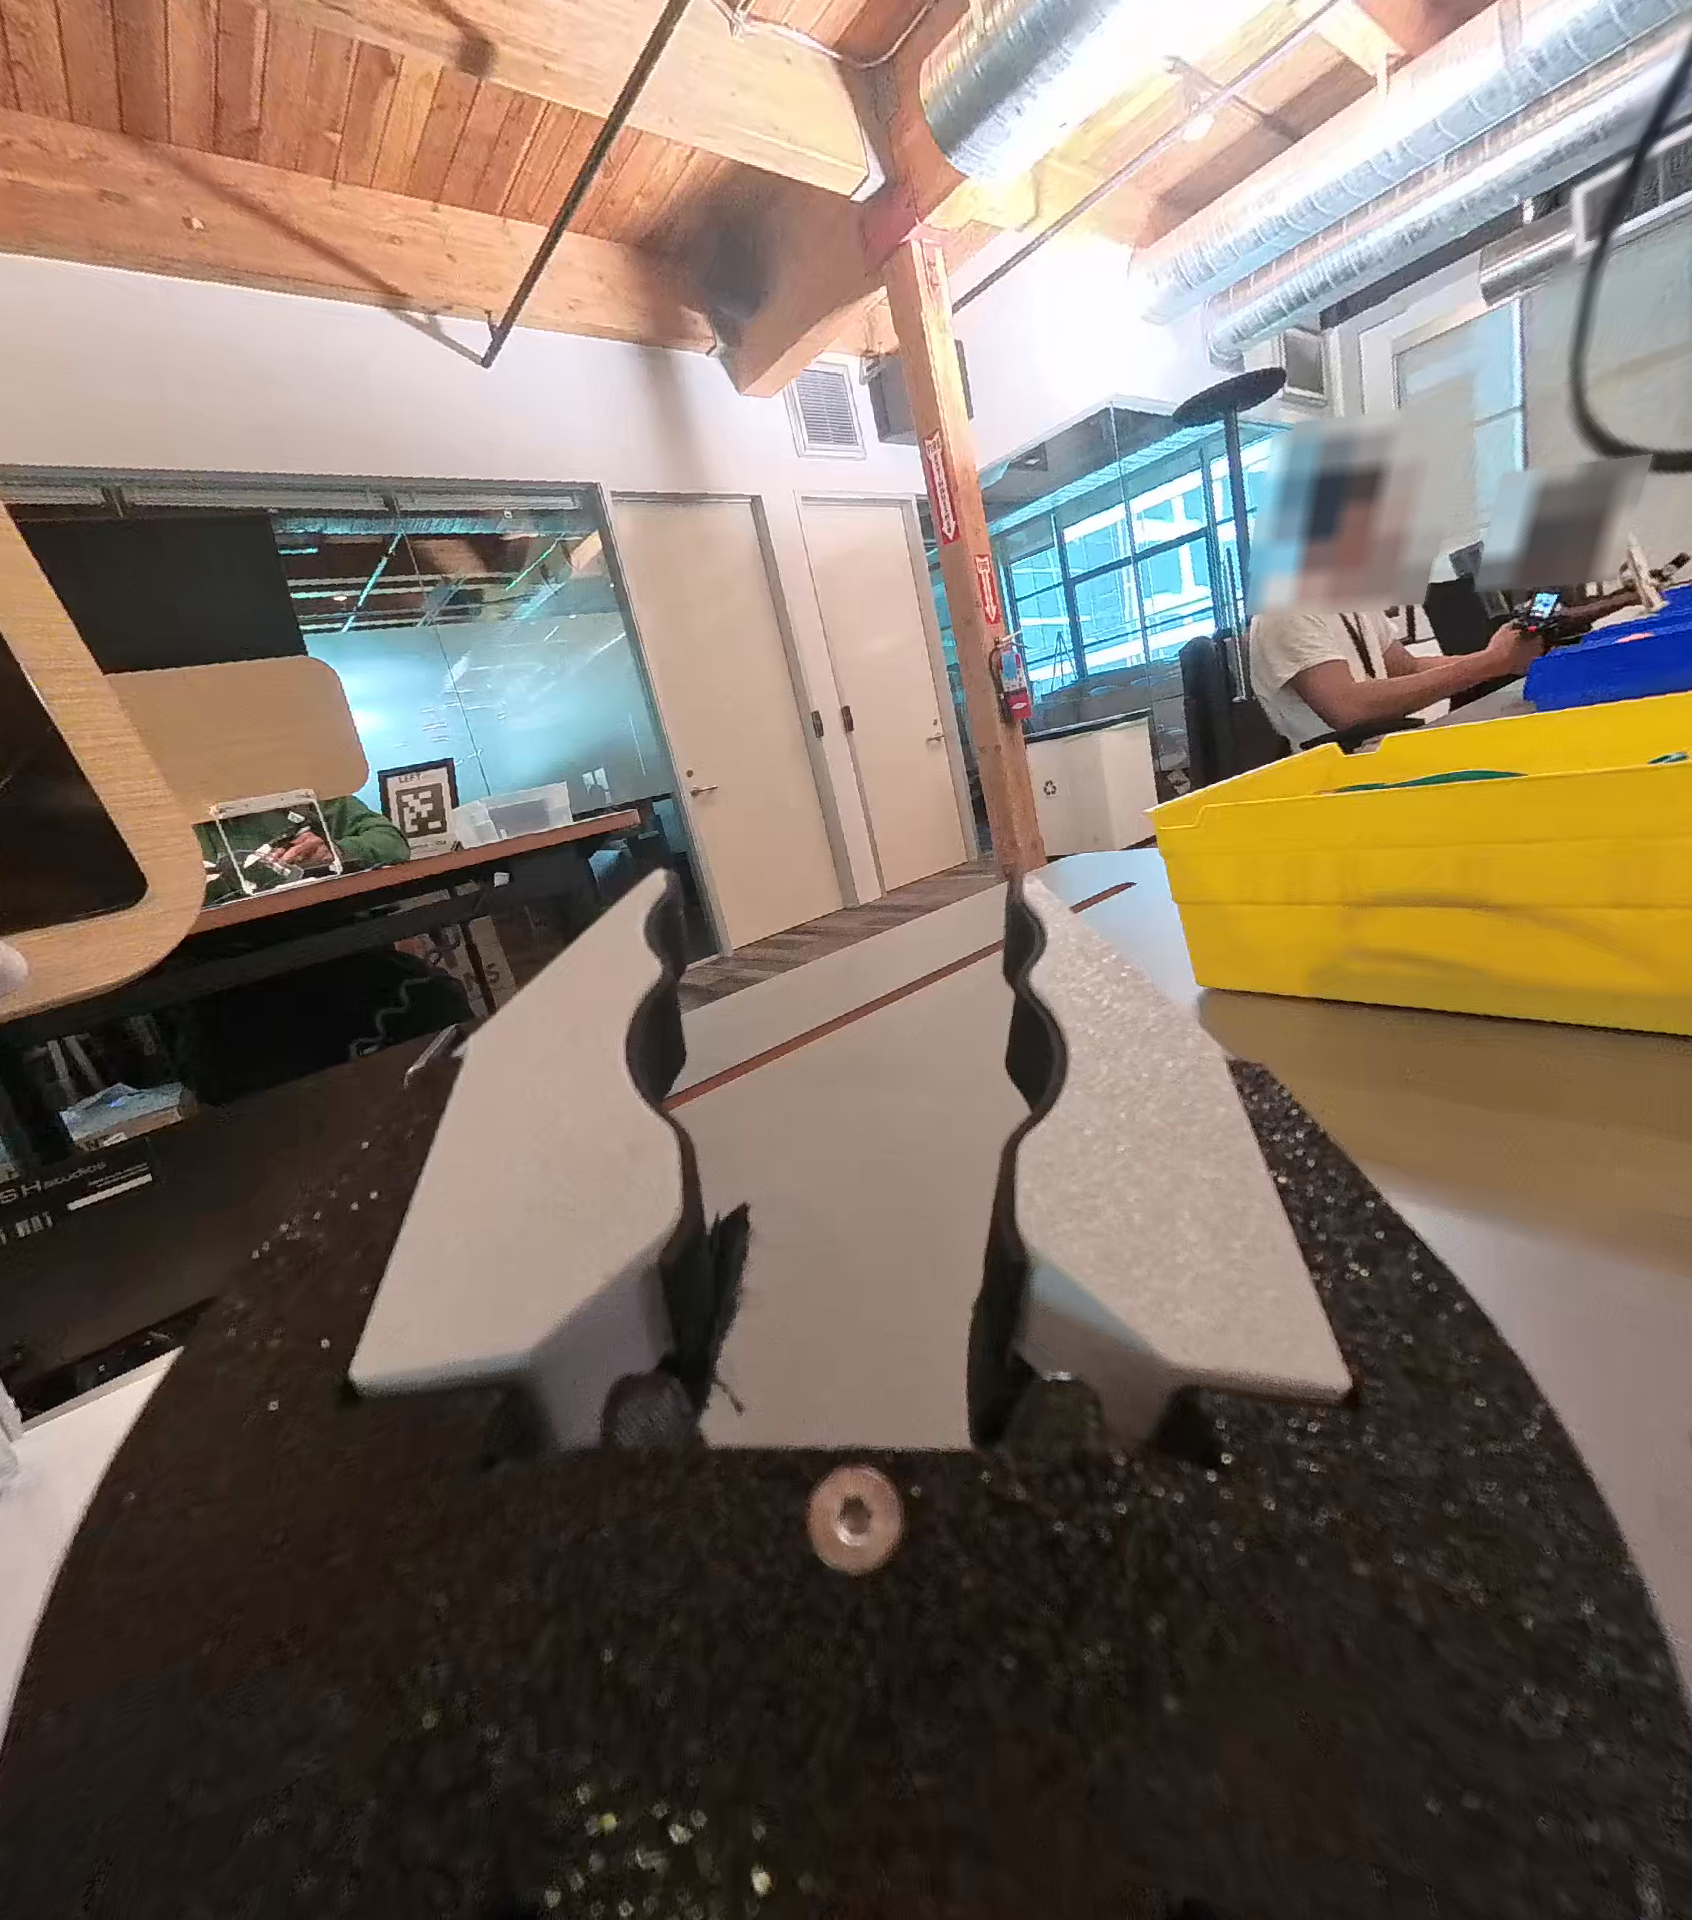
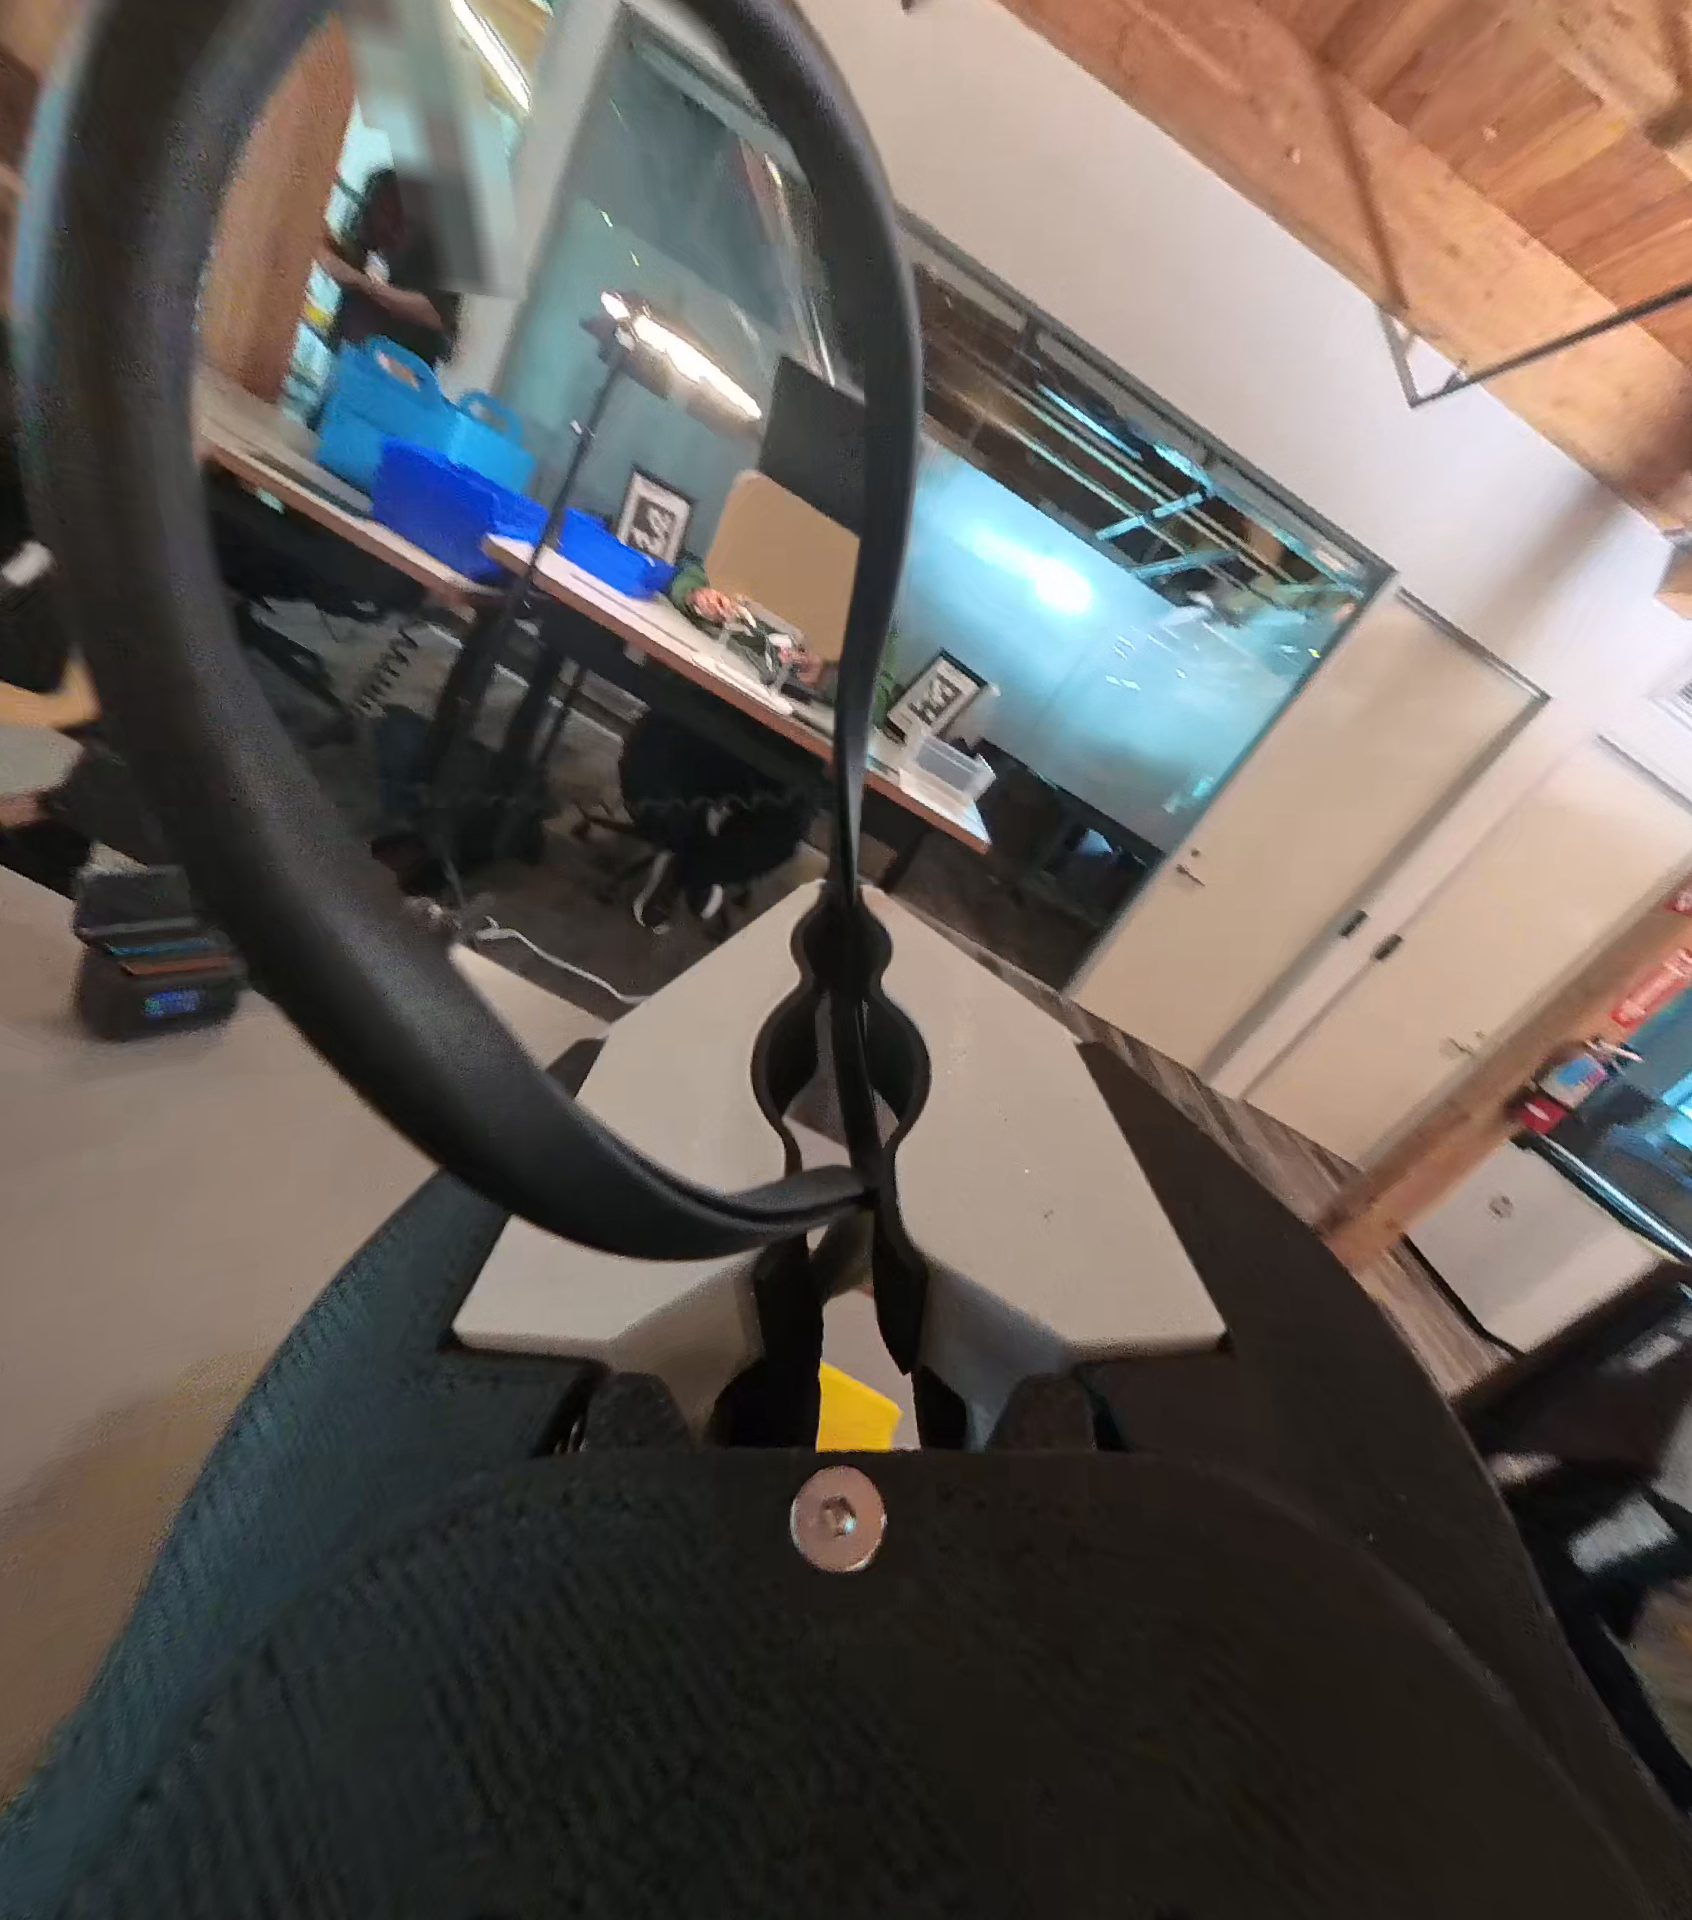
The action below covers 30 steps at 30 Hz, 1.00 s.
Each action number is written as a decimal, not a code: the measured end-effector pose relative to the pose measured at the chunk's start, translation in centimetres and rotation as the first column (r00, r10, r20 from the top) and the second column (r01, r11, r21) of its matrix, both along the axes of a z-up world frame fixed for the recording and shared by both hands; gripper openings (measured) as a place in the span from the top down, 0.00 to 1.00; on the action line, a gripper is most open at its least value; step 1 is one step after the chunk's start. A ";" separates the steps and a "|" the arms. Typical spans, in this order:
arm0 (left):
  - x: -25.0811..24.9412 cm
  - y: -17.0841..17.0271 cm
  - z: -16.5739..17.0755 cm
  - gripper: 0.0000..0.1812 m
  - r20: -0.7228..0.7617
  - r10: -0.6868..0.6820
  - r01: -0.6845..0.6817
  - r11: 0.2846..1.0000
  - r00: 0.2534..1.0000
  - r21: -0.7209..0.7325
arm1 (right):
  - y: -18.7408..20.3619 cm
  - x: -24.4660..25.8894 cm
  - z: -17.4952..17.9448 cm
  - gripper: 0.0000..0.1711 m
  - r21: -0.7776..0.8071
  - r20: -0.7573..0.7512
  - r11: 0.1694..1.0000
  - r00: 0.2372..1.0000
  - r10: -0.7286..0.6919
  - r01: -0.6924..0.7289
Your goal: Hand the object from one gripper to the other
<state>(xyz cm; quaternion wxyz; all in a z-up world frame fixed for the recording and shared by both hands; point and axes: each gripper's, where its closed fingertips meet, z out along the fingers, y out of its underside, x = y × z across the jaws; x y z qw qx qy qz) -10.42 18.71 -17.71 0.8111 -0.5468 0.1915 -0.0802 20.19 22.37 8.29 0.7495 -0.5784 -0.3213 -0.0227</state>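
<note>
In the right wrist view my right gripper (image 2: 840, 914) is shut on a black flat band (image 2: 229, 831). The band is pinched between the grey fingers (image 2: 1008, 1101) and curves up in a big loop to the upper left, above the table. In the left wrist view my left gripper (image 1: 842, 904) is open and empty, its grey fingers (image 1: 551, 1101) spread wide and low over the grey table (image 1: 821, 1143). A thin black loop (image 1: 1590, 312) hangs at the upper right of that view; it may be the same band. Neither gripper shows in the other's view.
A yellow bin (image 1: 1486, 862) stands on the table to the right of the left gripper, with blue bins (image 1: 1652, 655) behind it. A wood-framed dark panel (image 1: 21, 727) stands at the left. A small dark device (image 2: 156, 987) sits on the table (image 2: 94, 1195). People sit at tables behind. My right fingertips sit around 40 centimetres from my left ones.
</note>
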 end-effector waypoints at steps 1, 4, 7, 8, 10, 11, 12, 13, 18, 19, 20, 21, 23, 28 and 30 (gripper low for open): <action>0.0 0.0 0.0 0.67 0.001 0.000 0.000 1.000 1.000 -0.003 | 0.3 0.9 -0.3 1.00 -0.013 0.008 1.000 1.000 -0.027 0.027; -0.1 0.2 -0.1 0.68 0.012 -0.006 0.006 1.000 1.000 -0.013 | 1.4 3.2 -1.4 1.00 -0.047 0.024 0.995 0.996 -0.089 0.090; -0.2 0.4 -0.3 0.68 0.023 -0.006 0.007 1.000 1.000 -0.028 | 2.5 4.3 -3.0 1.00 -0.107 0.009 0.989 0.995 -0.100 0.100; -0.3 0.4 -0.3 0.69 0.026 -0.007 0.008 1.000 1.000 -0.029 | 2.8 4.3 -3.7 1.00 -0.126 0.006 0.988 0.996 -0.091 0.091; -0.3 0.4 -0.3 0.69 0.031 -0.010 0.011 0.999 0.999 -0.031 | 3.5 3.9 -5.4 1.00 -0.157 0.020 0.986 0.998 -0.061 0.064; -0.3 0.4 -0.3 0.69 0.032 -0.010 0.011 0.999 0.999 -0.032 | 3.9 3.6 -6.4 1.00 -0.175 0.023 0.984 0.999 -0.043 0.046; -0.3 0.4 -0.3 0.70 0.031 -0.010 0.011 0.999 0.999 -0.032 | 4.2 3.1 -7.3 1.00 -0.196 0.019 0.980 1.000 -0.008 0.012; -0.3 0.4 -0.3 0.70 0.030 -0.012 0.013 0.999 0.999 -0.033 | 4.3 2.4 -8.3 1.00 -0.223 0.002 0.974 0.999 0.033 -0.032; -0.2 0.4 -0.4 0.71 0.028 -0.018 0.019 0.999 0.999 -0.035 | 5.9 0.3 -14.4 1.00 -0.446 -0.113 0.877 0.983 0.145 -0.181; -0.2 0.4 -0.4 0.71 0.028 -0.020 0.021 0.999 0.999 -0.036 | 6.2 0.2 -16.0 1.00 -0.515 -0.137 0.832 0.978 0.155 -0.204; -0.2 0.4 -0.4 0.71 0.028 -0.021 0.023 0.999 0.999 -0.037 | 6.5 0.2 -17.8 1.00 -0.591 -0.163 0.776 0.975 0.150 -0.219; -0.2 0.4 -0.4 0.72 0.028 -0.022 0.023 0.999 0.999 -0.039 | 6.8 0.4 -19.6 1.00 -0.668 -0.173 0.713 0.977 0.128 -0.211; -0.1 0.5 -0.5 0.72 0.026 -0.025 0.027 0.999 0.999 -0.042 | 6.9 1.5 -23.6 1.00 -0.808 -0.114 0.573 0.991 0.076 -0.137; 0.0 0.5 -0.5 0.73 0.024 -0.031 0.032 0.998 0.999 -0.045 | 5.2 5.0 -31.1 0.89 -0.931 0.230 0.304 0.971 0.060 0.201; 0.0 0.5 -0.6 0.73 0.024 -0.033 0.034 0.998 0.999 -0.049 | 4.5 5.9 -31.8 0.84 -0.923 0.316 0.257 0.946 0.076 0.288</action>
